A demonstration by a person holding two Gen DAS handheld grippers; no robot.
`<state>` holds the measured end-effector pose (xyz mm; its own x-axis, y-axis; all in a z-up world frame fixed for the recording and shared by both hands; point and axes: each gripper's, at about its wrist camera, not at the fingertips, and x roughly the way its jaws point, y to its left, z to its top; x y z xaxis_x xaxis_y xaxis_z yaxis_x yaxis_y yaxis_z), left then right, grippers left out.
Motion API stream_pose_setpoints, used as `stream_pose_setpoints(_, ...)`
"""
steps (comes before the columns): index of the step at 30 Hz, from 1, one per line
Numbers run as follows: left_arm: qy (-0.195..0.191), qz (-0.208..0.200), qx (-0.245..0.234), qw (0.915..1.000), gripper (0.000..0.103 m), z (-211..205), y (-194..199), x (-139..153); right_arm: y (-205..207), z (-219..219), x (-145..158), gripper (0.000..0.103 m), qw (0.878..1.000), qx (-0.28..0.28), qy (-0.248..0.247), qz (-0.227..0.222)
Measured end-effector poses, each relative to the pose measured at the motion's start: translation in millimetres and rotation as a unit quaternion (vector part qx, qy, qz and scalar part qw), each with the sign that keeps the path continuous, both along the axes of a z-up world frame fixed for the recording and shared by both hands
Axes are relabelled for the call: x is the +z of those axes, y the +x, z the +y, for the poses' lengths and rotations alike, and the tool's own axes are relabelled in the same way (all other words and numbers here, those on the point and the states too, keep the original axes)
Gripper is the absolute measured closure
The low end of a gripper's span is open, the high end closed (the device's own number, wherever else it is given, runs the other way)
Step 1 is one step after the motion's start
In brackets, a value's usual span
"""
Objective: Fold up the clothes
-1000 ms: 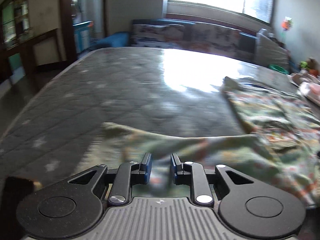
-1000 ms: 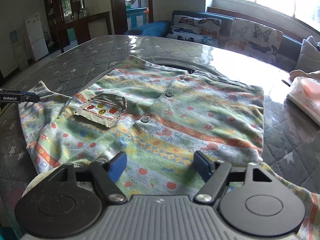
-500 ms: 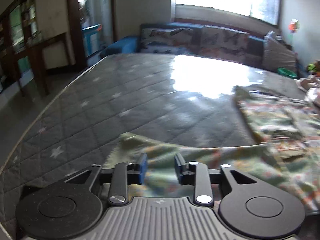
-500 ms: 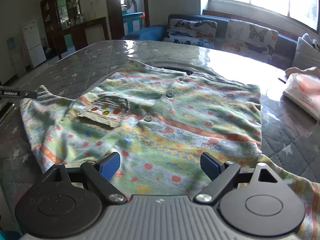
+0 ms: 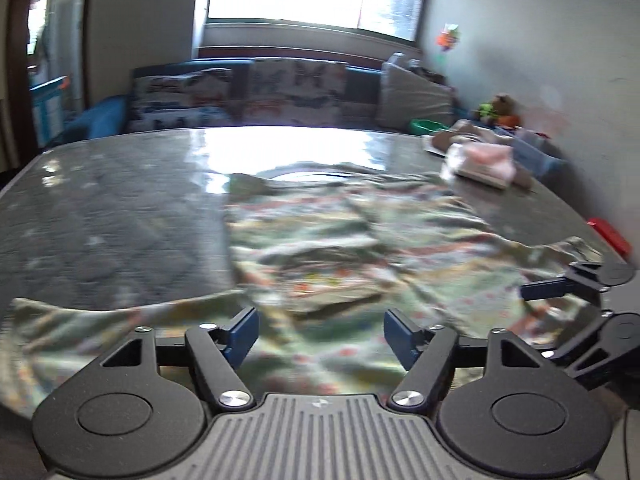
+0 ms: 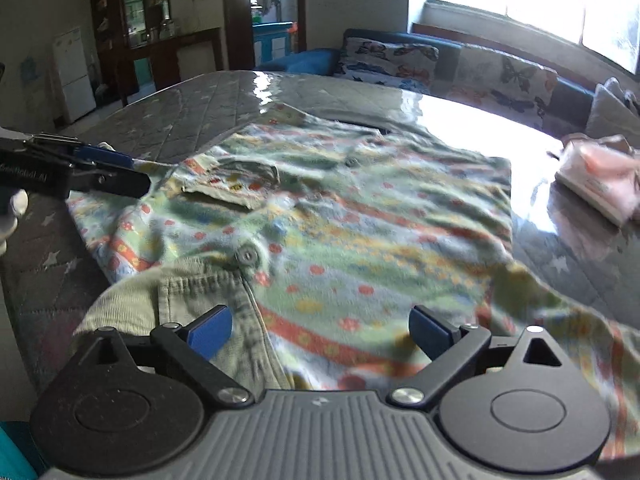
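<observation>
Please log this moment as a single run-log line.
task: fold clothes | left hand-held gripper: open | right hand-held gripper: open | patterned shirt: spread on quilted table, unfolded

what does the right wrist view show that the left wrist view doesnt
Only the right wrist view shows the shirt's buttons, its chest pocket, a white fridge and a dark cabinet. Only the left wrist view shows the red object at the table's edge and the toys by the wall. Both show the patterned shirt spread on the quilted table, the butterfly sofa, the folded pink pile, and the left gripper and right gripper, both open.
</observation>
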<state>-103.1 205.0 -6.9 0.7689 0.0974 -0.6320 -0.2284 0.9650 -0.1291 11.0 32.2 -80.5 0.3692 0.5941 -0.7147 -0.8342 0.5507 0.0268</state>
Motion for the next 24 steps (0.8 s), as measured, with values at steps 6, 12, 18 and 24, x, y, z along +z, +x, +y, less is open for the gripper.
stream_pose_setpoints(6, -0.015, 0.005, -0.016, 0.9998, 0.013, -15, 13, -11, -1, -9, -6, 0.0, 1.0, -0.016, 0.017, 0.011)
stream_pose_setpoints(12, -0.015, -0.007, -0.021, 0.9996, 0.004, -21, 19, -5, -6, -9, -9, 0.0, 1.0, -0.013, 0.018, -0.003)
stream_pose_setpoints(18, -0.015, -0.022, -0.032, 0.9992, 0.0, -31, 29, 5, -4, -17, -3, 0.006, 0.999, -0.027, 0.033, 0.003)
stream_pose_setpoints(24, -0.013, -0.023, -0.045, 0.9986, 0.0, -40, 40, 9, 14, -64, 18, 0.017, 0.991, -0.112, 0.067, -0.01)
